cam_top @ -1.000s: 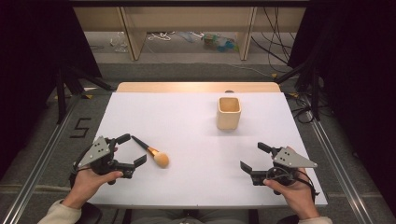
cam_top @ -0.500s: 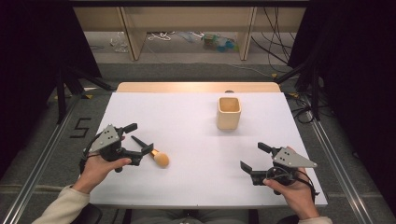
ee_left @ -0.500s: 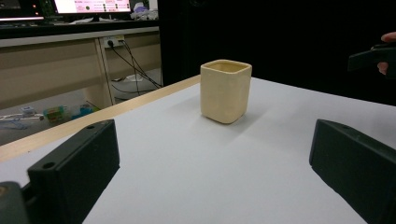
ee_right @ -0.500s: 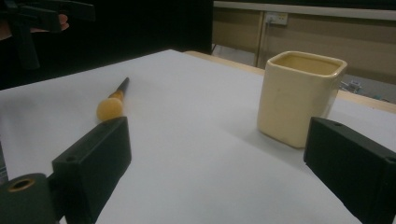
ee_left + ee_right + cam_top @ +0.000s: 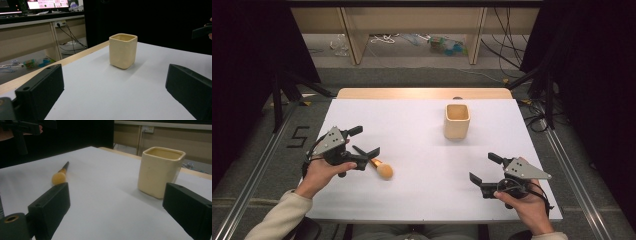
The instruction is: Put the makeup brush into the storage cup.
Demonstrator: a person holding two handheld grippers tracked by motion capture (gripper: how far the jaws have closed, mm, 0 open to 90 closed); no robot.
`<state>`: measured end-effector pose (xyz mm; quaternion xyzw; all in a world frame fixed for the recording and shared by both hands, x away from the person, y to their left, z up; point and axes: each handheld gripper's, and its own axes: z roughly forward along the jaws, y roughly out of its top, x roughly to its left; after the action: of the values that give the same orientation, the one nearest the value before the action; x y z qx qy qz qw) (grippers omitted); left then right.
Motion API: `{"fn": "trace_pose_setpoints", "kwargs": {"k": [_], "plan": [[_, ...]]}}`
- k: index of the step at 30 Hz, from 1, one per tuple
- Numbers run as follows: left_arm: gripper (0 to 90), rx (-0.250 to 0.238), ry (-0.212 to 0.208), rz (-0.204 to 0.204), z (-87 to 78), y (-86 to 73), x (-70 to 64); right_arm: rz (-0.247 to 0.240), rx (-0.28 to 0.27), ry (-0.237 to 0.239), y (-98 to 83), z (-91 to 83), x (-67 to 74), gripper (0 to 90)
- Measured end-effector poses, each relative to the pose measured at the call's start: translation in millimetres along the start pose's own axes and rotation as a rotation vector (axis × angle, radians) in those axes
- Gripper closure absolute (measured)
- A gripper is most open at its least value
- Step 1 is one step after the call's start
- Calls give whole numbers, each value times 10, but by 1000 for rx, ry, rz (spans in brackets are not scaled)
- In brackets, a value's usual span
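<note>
A brush (image 5: 379, 166) with a black handle and a round orange head lies on the white table (image 5: 412, 125) at the left; it also lies at the left in the right gripper view (image 5: 60, 176). My left gripper (image 5: 363, 141) is open and hovers just above the handle end, holding nothing. Between its jaws (image 5: 113, 77) I look toward a cream square cup (image 5: 123, 51), which stands upright at the back right (image 5: 457, 121). My right gripper (image 5: 483, 167) is open and empty near the front right, facing the cup (image 5: 160, 171) and brush.
A wooden strip (image 5: 422, 93) runs along the table's far edge. Desks, cables and a monitor sit beyond it. The left gripper (image 5: 22, 130) appears raised at the top left of the right gripper view. Bare white surface lies between brush and cup.
My left gripper has moved forward and to the right, from beside the brush to over its handle. The brush, cup and right gripper have stayed put.
</note>
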<state>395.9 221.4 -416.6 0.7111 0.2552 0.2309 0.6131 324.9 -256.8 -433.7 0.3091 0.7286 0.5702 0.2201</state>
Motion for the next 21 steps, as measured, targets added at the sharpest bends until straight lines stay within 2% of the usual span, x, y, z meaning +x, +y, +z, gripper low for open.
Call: {"fn": "trace_pose_setpoints", "kwargs": {"k": [21], "plan": [[18,6,8,19,219,70,125,5,8,-3,-4,-3,-4,86]]}}
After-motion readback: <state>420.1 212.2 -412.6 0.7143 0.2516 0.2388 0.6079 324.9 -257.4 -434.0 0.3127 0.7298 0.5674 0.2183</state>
